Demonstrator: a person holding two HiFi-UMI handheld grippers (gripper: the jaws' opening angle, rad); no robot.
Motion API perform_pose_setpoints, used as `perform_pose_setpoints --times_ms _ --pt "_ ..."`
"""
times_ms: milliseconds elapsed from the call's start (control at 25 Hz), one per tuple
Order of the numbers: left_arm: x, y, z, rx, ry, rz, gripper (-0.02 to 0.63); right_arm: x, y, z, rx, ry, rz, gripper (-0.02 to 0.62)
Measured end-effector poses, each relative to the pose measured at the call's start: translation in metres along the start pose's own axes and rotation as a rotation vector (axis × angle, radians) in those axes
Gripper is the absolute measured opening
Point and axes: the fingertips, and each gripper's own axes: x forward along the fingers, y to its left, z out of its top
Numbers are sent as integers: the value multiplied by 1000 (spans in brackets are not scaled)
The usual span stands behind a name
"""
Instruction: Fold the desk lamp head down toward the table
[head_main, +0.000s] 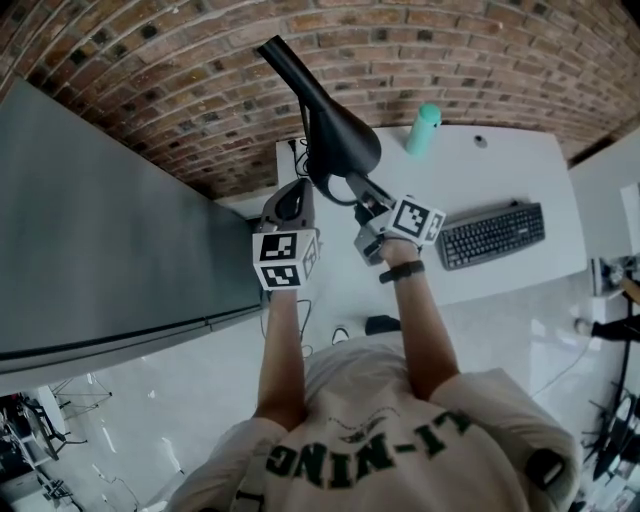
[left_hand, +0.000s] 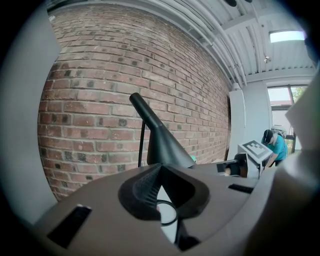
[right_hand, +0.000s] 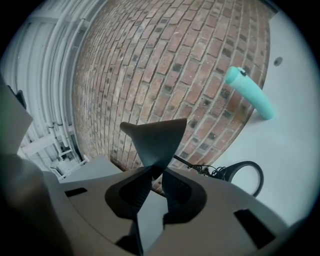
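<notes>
The right gripper (right_hand: 158, 172) has its jaws pressed on the lower end of the black lamp head (right_hand: 155, 140), which stands tilted high above the white desk (right_hand: 295, 165). The left gripper (left_hand: 160, 169) has its jaws together and empty, just beside the lamp head.

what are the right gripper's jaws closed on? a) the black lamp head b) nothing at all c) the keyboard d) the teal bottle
a: in the right gripper view, the right gripper has both jaws pinched against the black lamp head, which rises from between them.
</notes>
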Motion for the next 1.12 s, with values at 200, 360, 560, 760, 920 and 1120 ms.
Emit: perform_pose_setpoints --times_ms 200,360,560,760,920,1120 --pt "0 3 -1 -5 -6 7 -6 11 8 -5 79 -11 98 60" --pt "2 7 -3 -10 -1 15 -6 17 -3 -8 93 -11 80 60" --pt "1 9 -5 -14 5 23 -6 26 3 -8 156 -43 175 60" --pt "-1 10 -4 -10 5 29 -6 29 11 -7 193 -62 237 60" --pt "-6 11 -2 -7 1 37 -6 26 4 -7 136 -41 183 60" --pt "-13 14 3 -3 -14 44 -6 17 -15 -11 0 13 3 61"
